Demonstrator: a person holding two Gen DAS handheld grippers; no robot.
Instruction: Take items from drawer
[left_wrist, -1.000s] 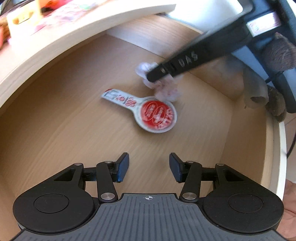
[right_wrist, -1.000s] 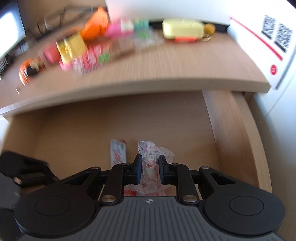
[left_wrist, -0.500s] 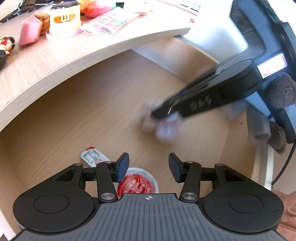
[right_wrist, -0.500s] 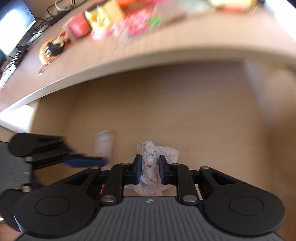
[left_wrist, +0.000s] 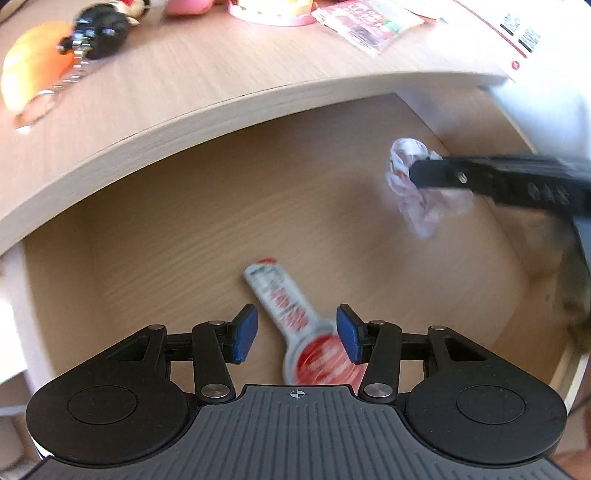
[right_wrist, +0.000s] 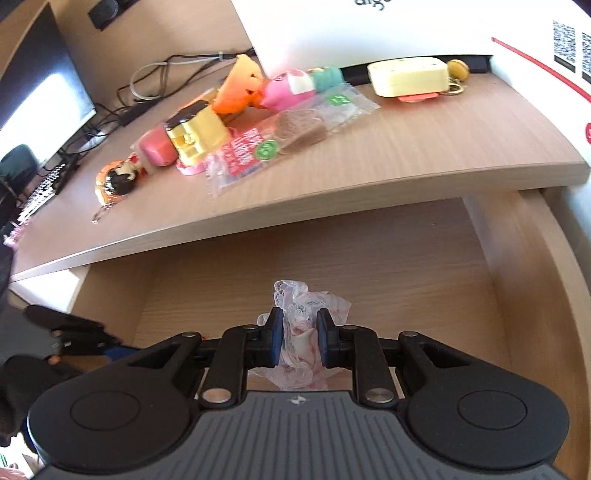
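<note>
Left wrist | drawer (left_wrist: 184, 236): one red-white packet (left_wrist: 291, 321) | one crumpled wrapper (left_wrist: 413, 184)

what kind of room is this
Probably an office or study: a wooden desk with an open drawer, a monitor with keyboard and cables at the back.

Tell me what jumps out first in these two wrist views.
The right gripper is shut on a crumpled pink-and-white wrapper, held above the open wooden drawer. Below the open left gripper, a red-and-white paddle-shaped packet lies flat on the drawer floor, not gripped. On the desk above the drawer sits a bright jumble of toys and snack packs.
</note>
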